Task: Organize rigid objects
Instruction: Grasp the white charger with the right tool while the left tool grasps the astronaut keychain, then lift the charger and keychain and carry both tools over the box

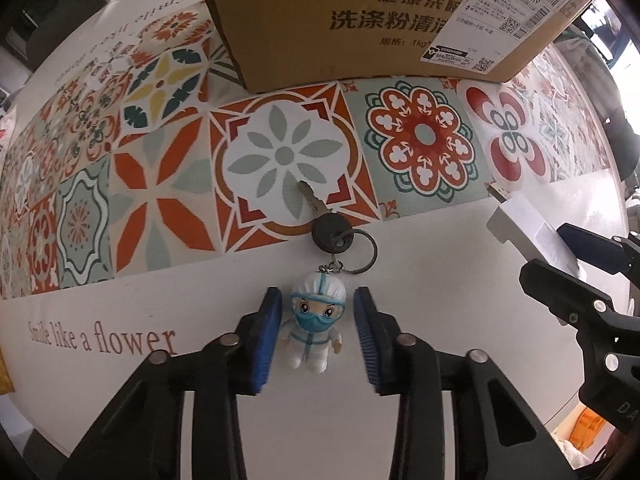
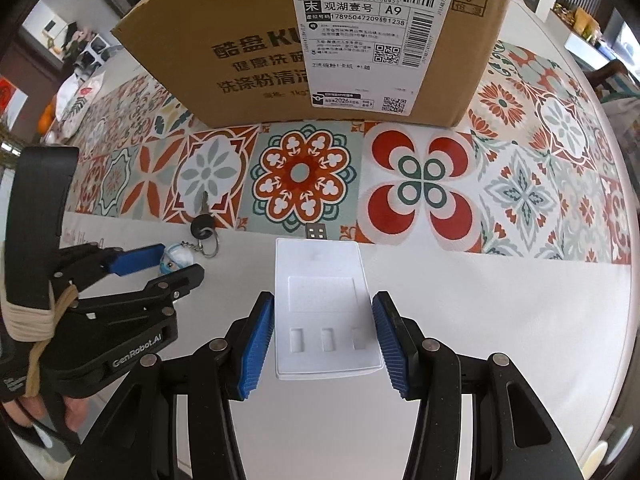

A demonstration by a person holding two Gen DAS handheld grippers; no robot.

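A small white-suited figure keychain lies on the tablecloth, chained to a ring and a black-headed key. My left gripper is open, its blue pads on either side of the figure with gaps on both sides. It also shows in the right wrist view, with the figure between its fingers. A white USB card reader with a metal plug lies flat on the table. My right gripper is open around it, pads close to its sides. The reader shows at the right of the left wrist view.
A brown cardboard box with a white shipping label stands at the back on the patterned tablecloth; it shows in the left wrist view too. The round table's edge curves at the right.
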